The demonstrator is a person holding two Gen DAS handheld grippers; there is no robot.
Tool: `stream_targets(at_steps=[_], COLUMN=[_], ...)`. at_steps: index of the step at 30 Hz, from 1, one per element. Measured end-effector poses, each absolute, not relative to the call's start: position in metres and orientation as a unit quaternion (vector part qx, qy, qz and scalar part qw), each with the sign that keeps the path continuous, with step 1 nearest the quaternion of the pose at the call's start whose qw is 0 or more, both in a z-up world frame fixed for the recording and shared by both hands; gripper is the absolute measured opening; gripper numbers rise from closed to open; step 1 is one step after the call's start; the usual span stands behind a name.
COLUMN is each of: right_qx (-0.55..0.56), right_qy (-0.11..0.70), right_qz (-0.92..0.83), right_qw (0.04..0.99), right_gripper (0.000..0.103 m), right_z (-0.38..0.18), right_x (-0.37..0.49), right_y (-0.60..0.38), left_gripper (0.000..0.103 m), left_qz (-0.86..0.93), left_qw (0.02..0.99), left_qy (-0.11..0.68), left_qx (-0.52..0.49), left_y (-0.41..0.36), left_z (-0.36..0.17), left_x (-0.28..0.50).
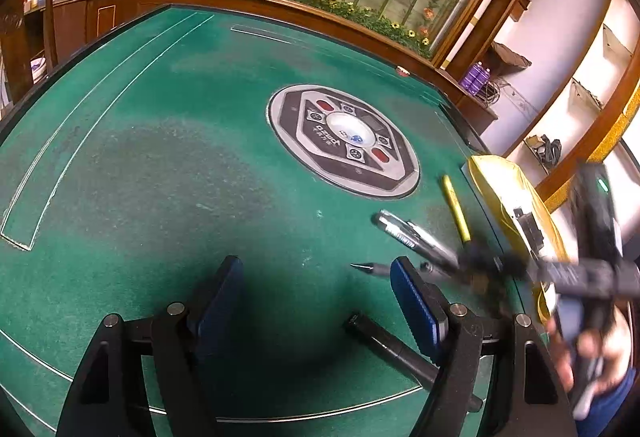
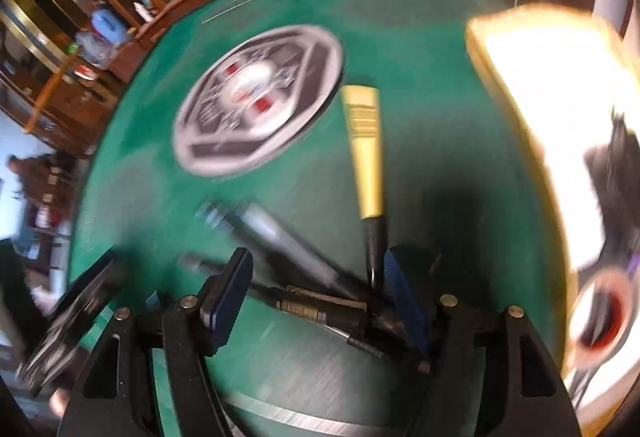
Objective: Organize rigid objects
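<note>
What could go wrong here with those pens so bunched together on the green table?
The right hand-held gripper hangs open over several crossed pens, among them the yellow pen with a black tip and a clear-barrelled pen; closing might catch two at once or flick one away. The black marker lies partly under the left hand-held gripper, so it could be knocked. The pens lie near the green felt table edge, where one might roll off.

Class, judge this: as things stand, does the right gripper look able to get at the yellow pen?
Probably yes: the yellow pen lies uncovered on the green table, its black end beside the open right gripper; other pens crowd alongside.
</note>
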State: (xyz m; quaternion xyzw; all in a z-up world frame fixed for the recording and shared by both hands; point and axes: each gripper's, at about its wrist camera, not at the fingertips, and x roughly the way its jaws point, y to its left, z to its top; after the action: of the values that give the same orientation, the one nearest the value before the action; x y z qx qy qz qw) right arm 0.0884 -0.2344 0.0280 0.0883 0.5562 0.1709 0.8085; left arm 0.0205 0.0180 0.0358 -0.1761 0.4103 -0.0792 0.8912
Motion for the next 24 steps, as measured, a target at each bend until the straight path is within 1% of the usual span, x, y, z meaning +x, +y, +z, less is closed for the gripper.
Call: stream_targets(at_steps=[5, 9, 11, 16, 17, 18, 20, 24], right_qx=[0.095, 0.083, 0.097, 0.133, 0.136, 0.137, 0.134, 0.132], right_qy=[0.559, 0.529, 0.52, 0.501, 0.499, 0.496, 0.494, 0.487], right_qz=[0.258, 0.23, 0.226, 0.236, 0.238, 0.242, 0.247, 0.25], right_qw=[0.782, 0.813, 0.818, 0.822, 0.822, 0.822, 0.823, 0.826], right_gripper=[0.068, 0.068, 0.068, 0.068, 0.068, 0.068, 0.068, 0.068], right_z=[0.03, 0.041, 0.046, 0.05, 0.048, 0.05, 0.05, 0.052], right_x=[0.039, 0.023, 0.018, 0.008, 0.009, 0.007, 0.006, -0.002], right_y=[-0.217, -0.233, -0.245, -0.267, -0.266, -0.268, -0.269, -0.273], left_gripper=[0.08, 0.08, 0.079, 0.079, 0.076, 0.067, 0.057, 0.047], left_qz=[-0.074, -0.086, -0.09, -0.101, -0.101, -0.101, -0.105, -0.091], left_qw=[0.89, 0.884, 0.879, 0.88, 0.881, 0.88, 0.874, 0.87], left_qy=[0.413, 0.422, 0.435, 0.44, 0.443, 0.447, 0.46, 0.476], left_qx=[-0.18, -0.181, -0.173, -0.147, -0.134, -0.123, -0.113, -0.093], left_y=[0.021, 0.018, 0.01, -0.019, -0.026, -0.033, -0.047, -0.063], left_z=[0.035, 0.04, 0.042, 0.052, 0.052, 0.05, 0.045, 0.032], left_x=[0.019, 0.002, -0.007, -0.027, -0.029, -0.03, -0.03, -0.027])
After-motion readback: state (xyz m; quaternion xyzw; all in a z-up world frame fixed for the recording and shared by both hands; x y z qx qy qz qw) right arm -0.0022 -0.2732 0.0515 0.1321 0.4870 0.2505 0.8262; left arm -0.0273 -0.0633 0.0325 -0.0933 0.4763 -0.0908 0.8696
